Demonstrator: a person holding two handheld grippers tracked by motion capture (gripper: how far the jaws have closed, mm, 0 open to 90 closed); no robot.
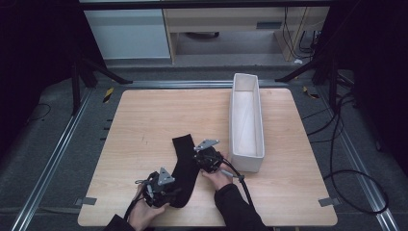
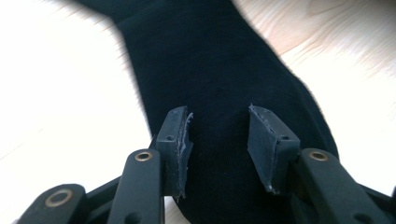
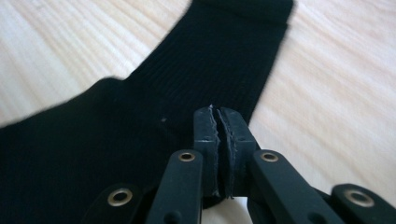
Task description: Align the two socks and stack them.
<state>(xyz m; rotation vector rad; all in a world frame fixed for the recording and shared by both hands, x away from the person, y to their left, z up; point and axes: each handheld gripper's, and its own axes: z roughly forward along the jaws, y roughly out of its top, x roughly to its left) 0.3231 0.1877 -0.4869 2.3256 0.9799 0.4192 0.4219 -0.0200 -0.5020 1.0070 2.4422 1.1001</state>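
At the near edge we have the left gripper [image 1: 159, 188] half open astride the black sock [image 1: 185, 166] lying flat mid-table; the right gripper [image 1: 208, 157] pinches its edge. Transfer to the white bin [image 1: 247, 122] appears pending.

Dim in the high view: dark surround, with the wooden table [image 1: 144, 115] evenly and softly lit from above. Faint shadows only, just beside the white tray [image 1: 246, 120]. Slightly soft and grainy overall.

Overexposed in the left gripper view: wood washed out to glaring white across the left and lower right of the frame. Black sock [image 2: 210, 70] without detail, its upper left edge smeared.

Better exposed in the right gripper view: sock ribbing sharp mid-frame, wood grain blurred toward the edges.
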